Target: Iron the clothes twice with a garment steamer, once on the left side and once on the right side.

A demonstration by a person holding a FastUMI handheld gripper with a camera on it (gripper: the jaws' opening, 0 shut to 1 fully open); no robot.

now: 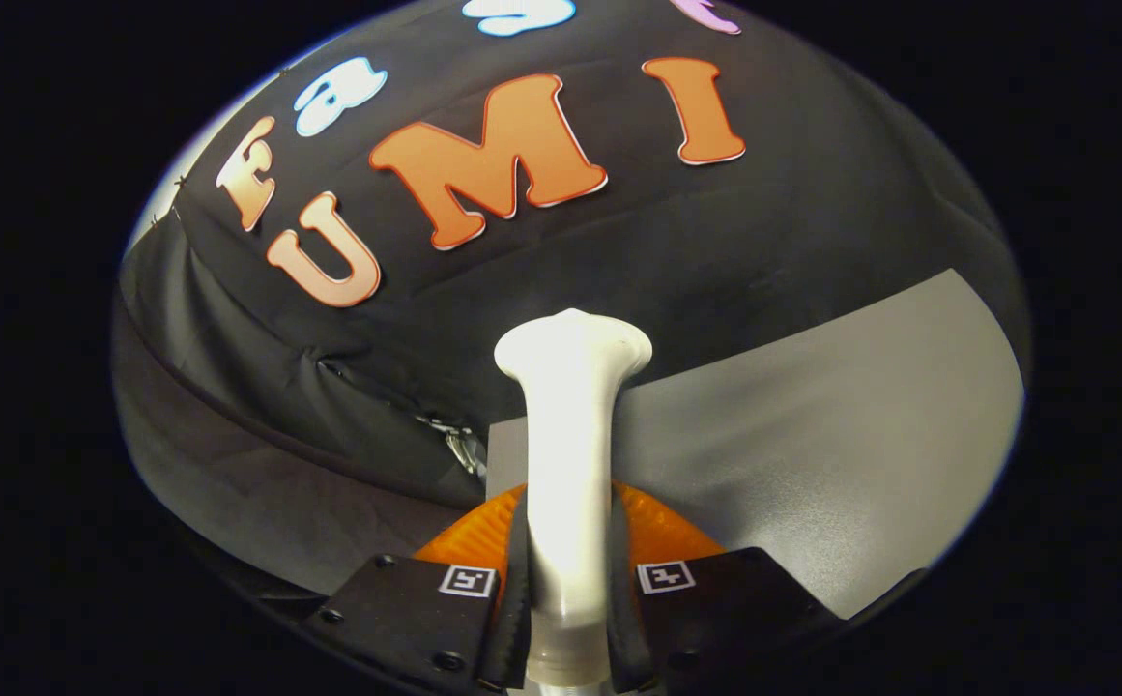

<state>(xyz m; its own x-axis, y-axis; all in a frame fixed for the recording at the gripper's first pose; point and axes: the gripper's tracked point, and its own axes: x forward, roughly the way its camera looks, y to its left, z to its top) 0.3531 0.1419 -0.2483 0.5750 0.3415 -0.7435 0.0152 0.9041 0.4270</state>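
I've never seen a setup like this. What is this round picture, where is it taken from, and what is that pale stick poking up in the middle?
The picture comes from a wide-angle camera riding on a hand-held two-finger gripper, looking forward along its fingers, which appear at the bottom. There is no robot arm; a person carries the tool. The fingers are closed on the white plastic handle of the garment steamer, one pressing each side; its flared end points away from the camera. Beyond the fingers lies a flat grey table surface. Behind it hangs the black cloth wall of the booth, with a small metal clip pinning a fold just left of the handle. No clothing is in sight.
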